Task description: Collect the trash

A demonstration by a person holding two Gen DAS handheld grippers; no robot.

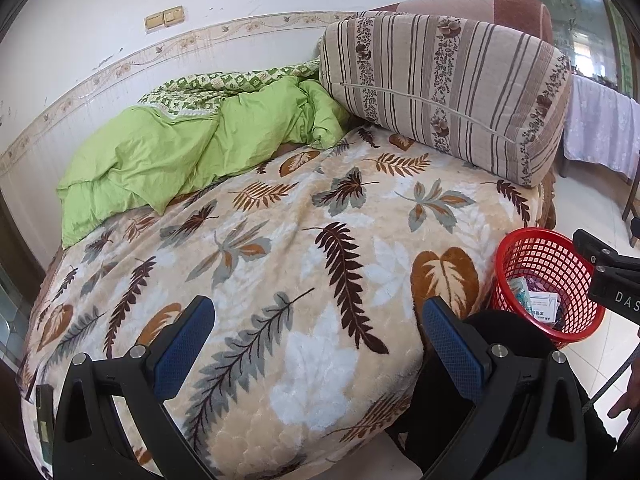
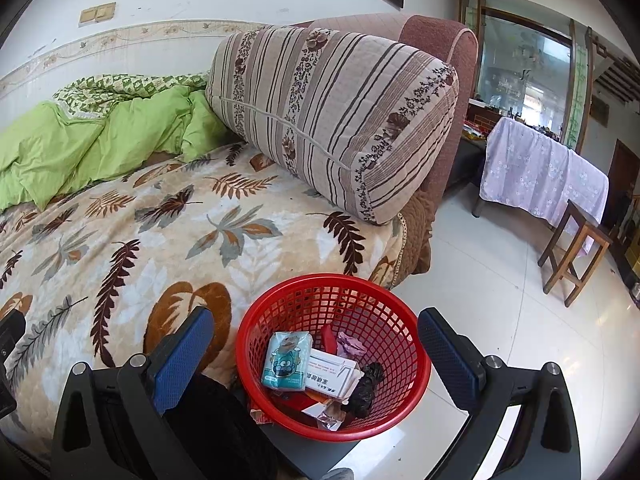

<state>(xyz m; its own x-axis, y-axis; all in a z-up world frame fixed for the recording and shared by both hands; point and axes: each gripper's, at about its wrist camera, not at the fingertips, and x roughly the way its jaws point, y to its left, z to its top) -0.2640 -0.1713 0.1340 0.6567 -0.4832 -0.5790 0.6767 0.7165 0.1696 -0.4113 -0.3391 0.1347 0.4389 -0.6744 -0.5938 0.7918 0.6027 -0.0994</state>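
A red mesh basket (image 2: 384,320) stands on the floor beside the bed and holds trash: a teal tissue pack (image 2: 286,360), a white box (image 2: 332,374), a black crumpled bag (image 2: 366,388) and wrappers. It also shows in the left wrist view (image 1: 536,256). My right gripper (image 2: 316,348) is open and empty, just above the basket. My left gripper (image 1: 320,336) is open and empty, over the leaf-patterned blanket (image 1: 280,240). The right gripper's body shows at the right edge of the left wrist view (image 1: 608,276).
A green quilt (image 1: 180,148) is bunched at the wall side of the bed. A striped cushion (image 1: 448,88) leans on the headboard. A wooden stool (image 2: 576,252) and a cloth-covered table (image 2: 540,168) stand on the white tile floor (image 2: 500,300) to the right.
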